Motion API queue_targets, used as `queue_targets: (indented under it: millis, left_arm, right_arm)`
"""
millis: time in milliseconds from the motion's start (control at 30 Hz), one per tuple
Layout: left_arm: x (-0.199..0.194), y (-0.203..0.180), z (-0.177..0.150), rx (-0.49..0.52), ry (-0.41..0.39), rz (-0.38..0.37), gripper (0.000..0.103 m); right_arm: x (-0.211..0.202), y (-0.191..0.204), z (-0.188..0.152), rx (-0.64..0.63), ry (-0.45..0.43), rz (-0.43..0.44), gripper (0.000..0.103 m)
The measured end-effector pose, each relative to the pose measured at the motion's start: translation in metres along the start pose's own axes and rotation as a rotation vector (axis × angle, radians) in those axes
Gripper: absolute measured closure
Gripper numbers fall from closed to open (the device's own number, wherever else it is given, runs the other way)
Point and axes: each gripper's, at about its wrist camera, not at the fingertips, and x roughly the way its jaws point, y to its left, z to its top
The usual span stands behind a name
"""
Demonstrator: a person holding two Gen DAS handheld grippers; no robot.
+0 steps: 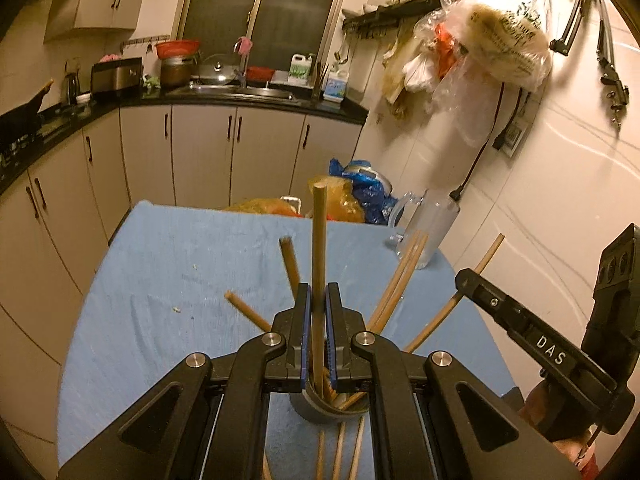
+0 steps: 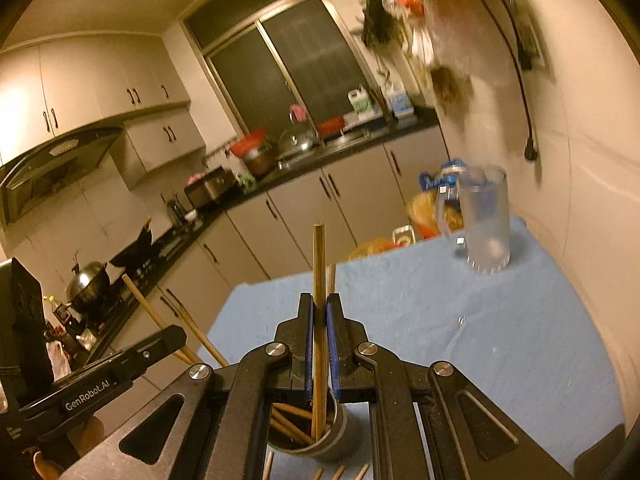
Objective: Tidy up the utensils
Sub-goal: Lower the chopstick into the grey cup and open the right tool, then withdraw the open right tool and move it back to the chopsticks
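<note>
Both grippers clamp upright chopsticks — left gripper [image 1: 319, 300] on one chopstick [image 1: 319, 240], right gripper [image 2: 319, 312] on another chopstick [image 2: 318, 272] — directly above the holder [image 2: 336, 436].

The chopsticks [image 1: 319, 240] look like matt brown wood, smooth. The cup [image 2: 334, 436] holding them is grey with a dull sheen. The worktop [image 1: 160, 280] has a blue cloth, matt and slightly rough. The mug [image 2: 486, 220] at its far right corner is clear glass, looking frosted. Both grippers [image 1: 319, 300] [image 2: 319, 308] are matt black plastic with shiny metal pins and blue pads [image 1: 306, 320].
</note>
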Motion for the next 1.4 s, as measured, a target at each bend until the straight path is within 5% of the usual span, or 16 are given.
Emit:
queue_targets:
  millis: [300, 767, 1000, 1400]
  left_arm:
    - [0.013, 0.004, -0.010, 0.009, 0.021, 0.009, 0.097]
    - [-0.027, -0.003, -0.012, 0.027, -0.054, 0.011, 0.081]
    - [-0.059, 0.007, -0.052, 0.032, -0.091, 0.069, 0.071]
    - [-0.044, 0.039, -0.157, -0.013, 0.107, 0.124, 0.071]
  right_arm:
    - [0.024, -0.006, -0.012, 0.012, 0.075, 0.007, 0.094]
    - [-0.022, 0.004, -0.010, -0.028, -0.003, 0.007, 0.089]
    - [-0.056, 0.000, -0.047, -0.083, 0.007, -0.076, 0.089]
    - [-0.044, -0.017, -0.135, -0.015, 0.258, -0.076, 0.089]
